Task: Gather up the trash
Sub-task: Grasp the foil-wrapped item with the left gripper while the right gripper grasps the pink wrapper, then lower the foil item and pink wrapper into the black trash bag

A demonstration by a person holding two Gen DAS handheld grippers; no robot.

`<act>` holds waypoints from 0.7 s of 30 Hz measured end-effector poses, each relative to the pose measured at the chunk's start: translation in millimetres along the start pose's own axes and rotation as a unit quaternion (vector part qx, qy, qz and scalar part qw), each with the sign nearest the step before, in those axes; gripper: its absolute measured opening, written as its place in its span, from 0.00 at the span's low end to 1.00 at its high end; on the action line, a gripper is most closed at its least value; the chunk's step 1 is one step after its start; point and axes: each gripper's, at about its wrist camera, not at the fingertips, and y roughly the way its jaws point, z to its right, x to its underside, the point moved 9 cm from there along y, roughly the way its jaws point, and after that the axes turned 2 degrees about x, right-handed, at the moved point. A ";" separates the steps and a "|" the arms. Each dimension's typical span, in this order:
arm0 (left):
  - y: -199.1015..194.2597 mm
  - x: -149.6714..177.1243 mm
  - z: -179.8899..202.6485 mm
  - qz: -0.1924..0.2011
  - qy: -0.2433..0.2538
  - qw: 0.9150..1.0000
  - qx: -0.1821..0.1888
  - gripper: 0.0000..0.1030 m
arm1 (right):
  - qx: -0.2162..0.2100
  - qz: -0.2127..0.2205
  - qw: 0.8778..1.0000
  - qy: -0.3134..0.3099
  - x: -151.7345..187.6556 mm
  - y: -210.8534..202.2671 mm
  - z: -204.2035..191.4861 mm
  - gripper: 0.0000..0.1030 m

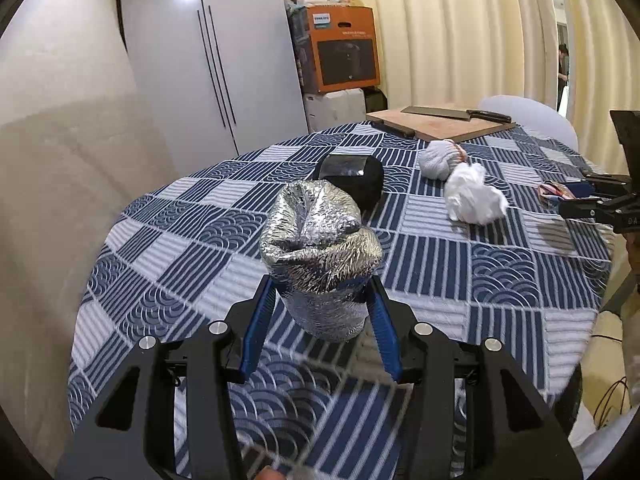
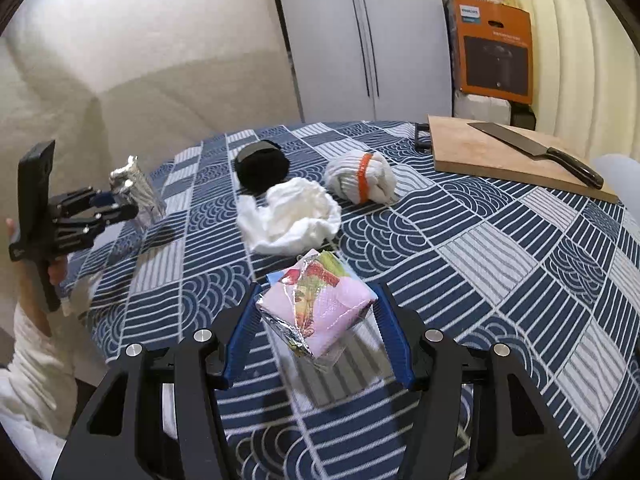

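My left gripper (image 1: 322, 294) is shut on a crumpled silver foil bag (image 1: 320, 248) and holds it above the table's near left part; it also shows in the right wrist view (image 2: 136, 190). My right gripper (image 2: 318, 300) is shut on a pink snack wrapper (image 2: 316, 304) with a fruit print, low over the cloth; in the left wrist view the wrapper (image 1: 554, 192) shows at the right edge. A crumpled white tissue (image 2: 292, 216) lies on the table ahead of the right gripper, also in the left wrist view (image 1: 474, 196).
The round table has a blue and white patterned cloth (image 2: 480, 240). A black round container (image 2: 262, 168) and a rolled white cloth with an orange band (image 2: 360, 178) lie mid-table. A wooden cutting board (image 2: 492, 152) with a cleaver (image 2: 536, 152) sits at the far right. Cupboard and boxes stand behind.
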 end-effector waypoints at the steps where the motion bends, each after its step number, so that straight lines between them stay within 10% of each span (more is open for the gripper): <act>1: -4.5 3.3 1.4 0.003 -0.001 1.000 0.001 0.47 | -0.005 0.003 1.000 0.002 2.6 -3.3 -1.2 0.52; 21: -94.9 63.2 69.3 0.075 0.063 0.995 0.024 0.47 | -0.030 0.042 0.997 -0.053 55.3 -65.9 -53.3 0.52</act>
